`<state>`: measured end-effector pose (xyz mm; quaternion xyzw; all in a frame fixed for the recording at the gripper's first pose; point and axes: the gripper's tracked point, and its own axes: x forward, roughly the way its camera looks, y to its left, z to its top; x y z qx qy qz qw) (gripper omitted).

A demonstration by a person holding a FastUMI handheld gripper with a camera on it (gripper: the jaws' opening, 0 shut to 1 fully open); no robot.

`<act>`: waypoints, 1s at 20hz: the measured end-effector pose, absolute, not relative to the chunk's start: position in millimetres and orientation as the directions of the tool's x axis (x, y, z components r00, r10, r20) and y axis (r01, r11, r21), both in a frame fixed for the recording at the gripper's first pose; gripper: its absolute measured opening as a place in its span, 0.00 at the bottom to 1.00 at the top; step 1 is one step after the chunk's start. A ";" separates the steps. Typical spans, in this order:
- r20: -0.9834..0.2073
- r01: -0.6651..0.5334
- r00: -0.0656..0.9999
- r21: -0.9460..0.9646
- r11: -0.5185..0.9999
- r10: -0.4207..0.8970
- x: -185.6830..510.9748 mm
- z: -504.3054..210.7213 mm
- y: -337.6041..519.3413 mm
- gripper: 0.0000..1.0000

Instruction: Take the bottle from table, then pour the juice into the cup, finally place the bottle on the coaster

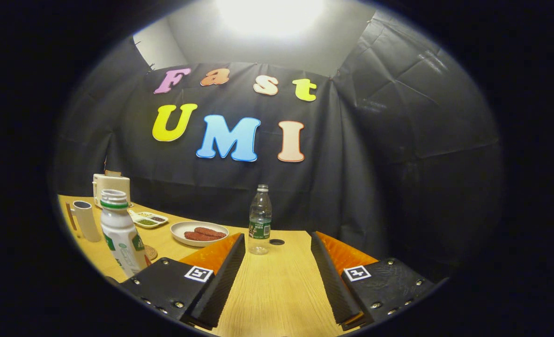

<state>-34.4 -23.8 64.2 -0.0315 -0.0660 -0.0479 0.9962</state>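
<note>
A white juice bottle [120, 231] with a green band under its uncapped mouth stands on the wooden table [277, 290], just left of my left finger and apart from it. A round woven coaster [151, 252] peeks out at the bottle's right side near its base; whether the bottle rests on it I cannot tell. A tall white cup [86, 220] with a wooden handle stands further left, beyond the bottle. My gripper [277, 238] is open, with only bare table between the fingers.
A clear water bottle [260, 220] stands just ahead of the left fingertip. Beyond the left finger sit a white plate [179, 230] with brown patties, a small divided dish [149, 219] and a cream appliance [111, 185]. Black cloth walls close the table's far side.
</note>
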 end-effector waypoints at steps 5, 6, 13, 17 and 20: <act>0.100 0.053 0.993 0.006 0.999 -0.054 -47.5 80.5 -3.7 0.86; 0.095 0.035 0.995 0.024 0.999 -0.037 -52.2 80.9 1.6 0.86; 0.070 -0.010 0.998 0.057 0.998 0.006 -81.6 80.0 31.7 0.86; 0.052 -0.038 0.998 0.075 0.996 0.034 -94.3 75.9 54.9 0.87; 0.042 -0.066 0.997 0.093 0.994 0.062 -100.2 72.1 72.8 0.87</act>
